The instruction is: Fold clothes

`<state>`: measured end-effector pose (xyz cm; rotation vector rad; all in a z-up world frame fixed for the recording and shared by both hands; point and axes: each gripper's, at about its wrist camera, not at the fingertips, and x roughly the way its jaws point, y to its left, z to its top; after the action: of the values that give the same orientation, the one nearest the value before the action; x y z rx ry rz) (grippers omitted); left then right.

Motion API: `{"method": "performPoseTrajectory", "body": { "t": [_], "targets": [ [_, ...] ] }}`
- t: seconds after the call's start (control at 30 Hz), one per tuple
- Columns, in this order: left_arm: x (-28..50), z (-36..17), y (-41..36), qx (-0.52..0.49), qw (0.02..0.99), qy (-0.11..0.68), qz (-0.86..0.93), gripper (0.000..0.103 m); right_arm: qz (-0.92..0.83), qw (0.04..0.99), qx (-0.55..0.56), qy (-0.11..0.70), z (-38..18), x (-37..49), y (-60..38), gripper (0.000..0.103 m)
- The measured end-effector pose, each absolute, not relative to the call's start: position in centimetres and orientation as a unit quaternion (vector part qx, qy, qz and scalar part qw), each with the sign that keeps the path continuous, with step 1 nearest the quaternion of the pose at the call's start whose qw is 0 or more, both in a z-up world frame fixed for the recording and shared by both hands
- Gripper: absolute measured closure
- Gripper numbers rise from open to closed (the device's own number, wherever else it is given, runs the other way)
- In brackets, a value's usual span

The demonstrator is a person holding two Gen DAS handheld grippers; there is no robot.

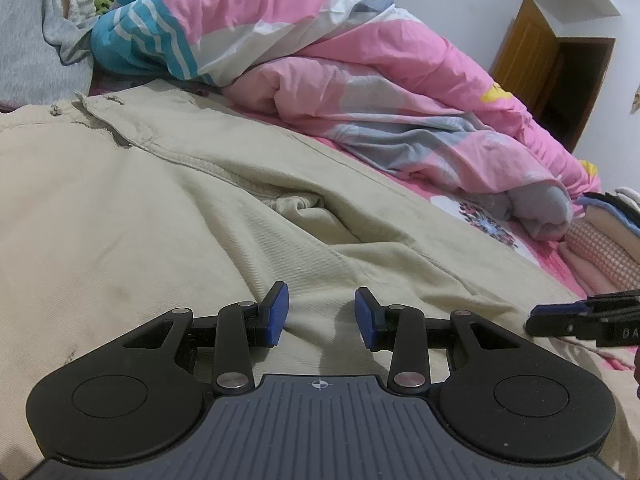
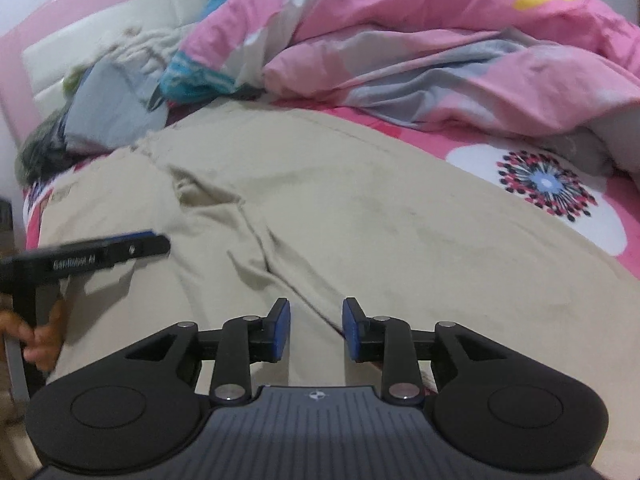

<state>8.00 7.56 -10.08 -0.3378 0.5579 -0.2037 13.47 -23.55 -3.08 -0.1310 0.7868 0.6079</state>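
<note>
A: So, where are the trousers to be found?

B: They are spread flat across the pink flowered sheet, waistband and fly toward the far left, the legs running near and to the right. The bunched pink quilt is heaped just behind them, and a grey garment is piled beyond the waistband.

A: And how are the grippers set?

B: The left gripper is held low over the cloth with its jaws partly apart; nothing is clamped, only a slight ridge of fabric is seen between the blue pads. The right gripper is likewise released, its jaws parted above a crease near the inseam, and no cloth is pinched.

A: What step is judged to be in hand?

B: A fresh hold is probably being sought, so that one side can be carried over the other.

A: How should it be done well?

B: Both layers of an edge should be caught, not the top layer alone. The two holds should be taken well apart along the same edge, so the fold line is kept straight. The cloth should be lifted only a little and laid over evenly, seam matched to seam. The wrinkles around the crotch should be smoothed first, lest they be trapped inside, and the quilt should be kept out of the fold.
</note>
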Motion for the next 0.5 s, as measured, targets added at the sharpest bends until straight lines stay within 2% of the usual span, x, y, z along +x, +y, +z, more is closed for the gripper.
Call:
{"method": "performPoseTrajectory", "body": {
  "t": [0.1,0.27,0.5],
  "targets": [
    [8.0,-10.1,7.5,-0.165,0.942,0.274,-0.100,0.066,0.299,0.873,-0.109,0.369,-3.9,12.9,-22.5,0.073],
    [8.1,-10.1,7.5,-0.169,0.942,0.271,-0.102,0.066,0.268,0.869,-0.272,0.313,-6.6,11.2,-19.3,0.074],
    [7.5,-9.8,7.9,-0.190,0.941,0.257,-0.110,0.060,0.168,0.899,-0.298,0.275,-6.9,11.0,-19.1,0.075]
  ]
}}
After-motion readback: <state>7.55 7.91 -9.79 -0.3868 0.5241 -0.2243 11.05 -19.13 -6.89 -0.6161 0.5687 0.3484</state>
